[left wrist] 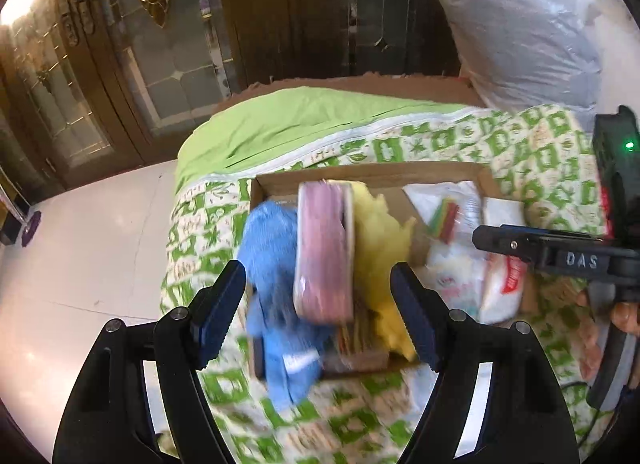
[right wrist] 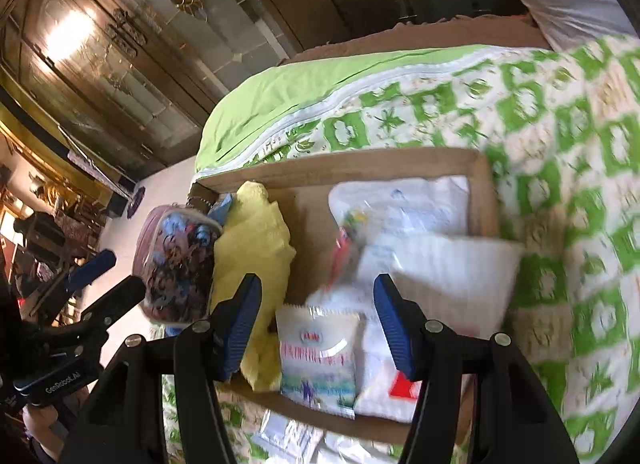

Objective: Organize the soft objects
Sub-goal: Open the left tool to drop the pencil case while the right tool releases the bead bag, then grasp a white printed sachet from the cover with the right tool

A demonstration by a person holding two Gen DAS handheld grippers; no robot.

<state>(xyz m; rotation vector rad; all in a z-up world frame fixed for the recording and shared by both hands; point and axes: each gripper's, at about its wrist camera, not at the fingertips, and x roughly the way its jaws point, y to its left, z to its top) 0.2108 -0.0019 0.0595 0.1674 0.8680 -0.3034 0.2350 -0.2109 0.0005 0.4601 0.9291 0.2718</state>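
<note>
Over a cardboard box (right wrist: 478, 184) on the green-patterned quilt (left wrist: 460, 140), both grippers are held wide open and grip nothing

Between the spread blue pads of the left gripper (left wrist: 318, 314), a pink pouch (left wrist: 324, 252) is seen on edge in the box, flanked by a blue cloth (left wrist: 268, 248) and a yellow cloth (left wrist: 378, 240); no contact with the pads is shown. Between the parted pads of the right gripper (right wrist: 318, 324), white packets (right wrist: 320, 360) are seen lying in the box beside the yellow cloth
</note>
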